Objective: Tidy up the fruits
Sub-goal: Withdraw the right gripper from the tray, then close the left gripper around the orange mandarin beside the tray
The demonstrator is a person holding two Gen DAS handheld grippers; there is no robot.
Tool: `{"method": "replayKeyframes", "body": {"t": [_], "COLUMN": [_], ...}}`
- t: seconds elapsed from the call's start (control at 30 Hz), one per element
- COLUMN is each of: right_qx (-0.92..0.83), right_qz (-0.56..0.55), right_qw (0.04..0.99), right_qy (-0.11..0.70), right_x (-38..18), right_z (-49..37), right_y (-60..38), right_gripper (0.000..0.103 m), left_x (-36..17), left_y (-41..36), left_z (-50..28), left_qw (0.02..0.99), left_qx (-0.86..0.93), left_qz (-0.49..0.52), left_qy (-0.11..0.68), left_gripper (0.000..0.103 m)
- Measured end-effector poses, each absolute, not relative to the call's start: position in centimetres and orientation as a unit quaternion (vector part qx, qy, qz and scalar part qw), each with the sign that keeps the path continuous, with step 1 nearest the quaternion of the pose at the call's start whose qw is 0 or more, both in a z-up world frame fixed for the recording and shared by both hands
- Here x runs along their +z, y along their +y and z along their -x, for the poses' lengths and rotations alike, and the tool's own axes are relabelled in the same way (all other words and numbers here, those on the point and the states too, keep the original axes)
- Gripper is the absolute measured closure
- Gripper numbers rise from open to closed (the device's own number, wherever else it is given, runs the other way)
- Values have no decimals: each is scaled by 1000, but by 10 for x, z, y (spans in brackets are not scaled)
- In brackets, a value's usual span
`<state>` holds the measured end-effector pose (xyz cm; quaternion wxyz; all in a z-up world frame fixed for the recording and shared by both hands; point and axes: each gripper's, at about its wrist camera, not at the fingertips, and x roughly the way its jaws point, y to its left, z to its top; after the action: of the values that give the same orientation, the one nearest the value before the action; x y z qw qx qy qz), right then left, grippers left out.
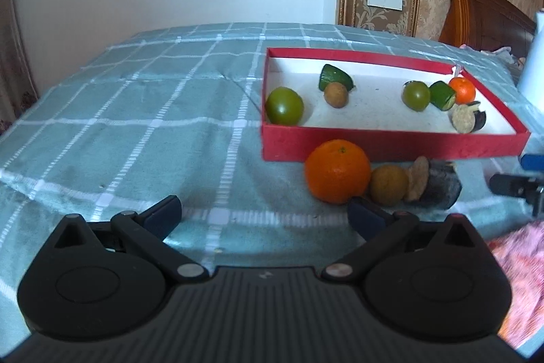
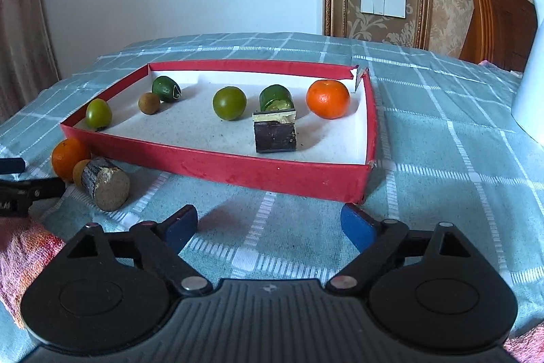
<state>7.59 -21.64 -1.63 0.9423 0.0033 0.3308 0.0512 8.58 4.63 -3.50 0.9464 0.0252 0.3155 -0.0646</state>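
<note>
Red box [image 2: 217,167] w/ white floor sits on the teal checked cloth [image 2: 442,131], its long axis running left-right across the right wrist view, far-right corner torn open. Inside, left to right in that view: green fruit [image 2: 98,113] against the left wall, small brown fruit [image 2: 149,103], dark green cut piece [image 2: 166,88] just behind it w/ cut face turned right, another green fruit [image 2: 229,103] mid-box, green cut cylinder [image 2: 275,97] w/ cut face toward the camera, dark-skinned chunk [image 2: 274,131] touching in front of it, pale cut face up, and an orange [image 2: 327,99] near the right wall. Outside, by the box's near-left corner: second orange [image 1: 337,171], brown fruit [image 1: 388,184] touching it, and a dark-skinned cylinder [image 2: 106,183] lying on its side, long axis pointing roughly toward the right camera, pale end face showing. Left gripper [image 1: 265,213] spread wide, nothing between its pads, right fingertip just in front of the outside orange. Right gripper [image 2: 268,225] also apart, empty, over bare cloth before the box's front wall. Pink towel [image 2: 20,257] at lower left.
</note>
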Motion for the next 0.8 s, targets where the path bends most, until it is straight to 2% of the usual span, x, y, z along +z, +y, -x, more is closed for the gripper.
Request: {"method": "replayKeyframes", "body": {"t": [0.7,0.73,0.77,0.8], "right_qx": [48,48,48,48], "right_qz": [9,10,11,11], "right_qw": [941,941,941,941], "right_qy": [335,336,336,336], "right_x": [-16,-16,-17,-16], "right_z": [-77,-77,-77,-77], "right_y": [-211,-211,-210,-210], "right_gripper": [10,10,9,9], "left_x": [-34,-34,-34,-34], "left_y": [9,11,13,14], "left_z": [-104,-104,-103,-103], "left_qw": [945,945,944,943], "left_qx": [-94,-101,-114,-123], "left_qz": [-103,-96,-86,-74], "left_qy": [296,296,297,299], "left_gripper": [0,7,18,22]}}
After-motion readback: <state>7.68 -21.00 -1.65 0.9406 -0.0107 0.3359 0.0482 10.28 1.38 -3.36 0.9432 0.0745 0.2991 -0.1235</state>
